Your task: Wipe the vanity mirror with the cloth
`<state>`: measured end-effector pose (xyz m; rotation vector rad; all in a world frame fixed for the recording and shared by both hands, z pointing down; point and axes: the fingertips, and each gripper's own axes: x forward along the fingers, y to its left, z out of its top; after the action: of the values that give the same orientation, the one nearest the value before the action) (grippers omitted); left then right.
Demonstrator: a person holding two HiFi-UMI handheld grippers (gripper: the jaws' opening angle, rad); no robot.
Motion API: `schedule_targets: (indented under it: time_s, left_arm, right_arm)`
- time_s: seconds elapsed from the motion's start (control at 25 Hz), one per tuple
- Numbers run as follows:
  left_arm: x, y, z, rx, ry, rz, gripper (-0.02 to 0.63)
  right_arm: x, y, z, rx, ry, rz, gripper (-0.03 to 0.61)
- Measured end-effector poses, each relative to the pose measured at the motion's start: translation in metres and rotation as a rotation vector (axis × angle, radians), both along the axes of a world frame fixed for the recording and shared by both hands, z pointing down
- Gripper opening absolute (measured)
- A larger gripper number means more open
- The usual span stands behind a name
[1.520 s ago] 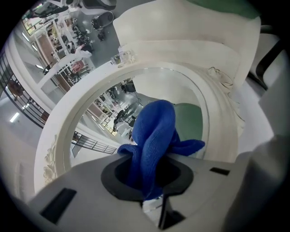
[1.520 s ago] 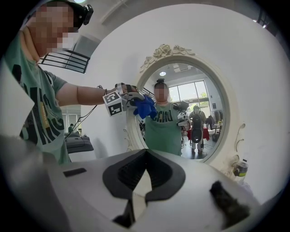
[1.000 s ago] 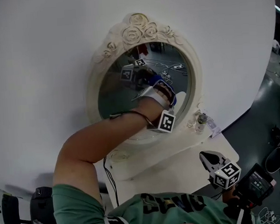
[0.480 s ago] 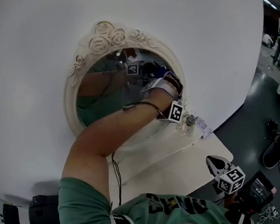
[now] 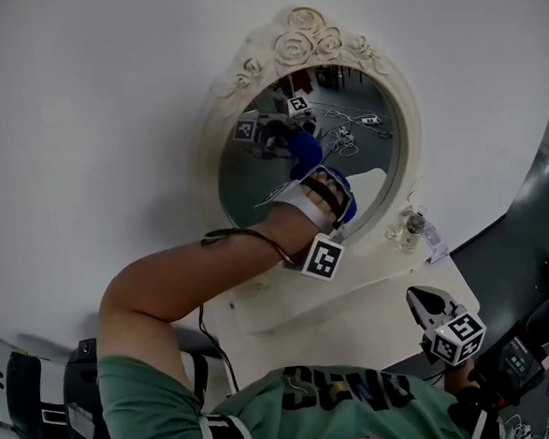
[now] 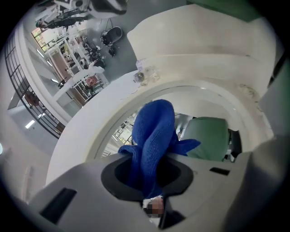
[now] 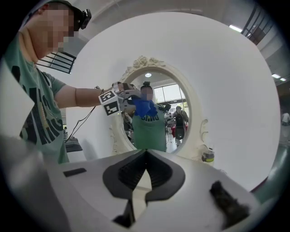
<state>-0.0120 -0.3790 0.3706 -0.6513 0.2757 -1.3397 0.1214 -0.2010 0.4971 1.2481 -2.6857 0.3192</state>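
The vanity mirror stands against the white wall, its cream frame (image 5: 304, 38) carved with roses. My left gripper (image 5: 337, 196) is shut on a blue cloth (image 5: 345, 199) that presses against the lower right part of the glass (image 5: 253, 182). In the left gripper view the bunched cloth (image 6: 152, 136) sticks out from between the jaws (image 6: 149, 174) toward the mirror's frame (image 6: 90, 131). The right gripper (image 5: 421, 297) hangs low at the vanity's right corner, shut on nothing. Its view (image 7: 145, 170) takes in the whole mirror (image 7: 144, 61) with the cloth (image 7: 144, 107) on the glass.
A small jar (image 5: 409, 230) stands on the vanity shelf by the mirror's lower right foot. The cream vanity top (image 5: 357, 321) lies below the mirror. A black cable (image 5: 207, 326) runs down on the left. Dark floor with gear lies at the right.
The left gripper slid the cloth out to the glass's right edge and then back toward the lower middle. The right gripper stayed low by the vanity corner.
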Motion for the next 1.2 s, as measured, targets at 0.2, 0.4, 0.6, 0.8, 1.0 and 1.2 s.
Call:
schedule_targets:
  time_s: [0.2,0.4,0.6,0.8,1.0,1.2]
  left_arm:
    - [-0.114,0.036,0.006,-0.028,-0.045,-0.138,0.074]
    - [-0.183,0.039,0.018,-0.054,-0.118,-0.276,0.074]
    - [-0.206,0.031,0.035,-0.073,-0.149,-0.310,0.072]
    - [-0.204,0.019,0.036,-0.093,-0.147,-0.369,0.077]
    - [-0.192,0.016,0.040,-0.108,-0.113,-0.313,0.081]
    - [-0.158,0.006,0.038,-0.113,-0.104,-0.276,0.081]
  right_arm:
    - [-0.072,-0.007,-0.020,0.035,0.021,-0.114,0.008]
    - [-0.110,-0.003,-0.019,0.050,0.037,-0.201,0.008]
    - [-0.111,-0.005,-0.013,0.040,0.040,-0.210,0.008]
    - [-0.106,-0.005,-0.020,0.044,0.032,-0.180,0.008]
    - [-0.090,-0.007,-0.012,0.032,0.024,-0.148,0.008]
    - [-0.084,-0.008,-0.011,0.028,0.018,-0.140,0.008]
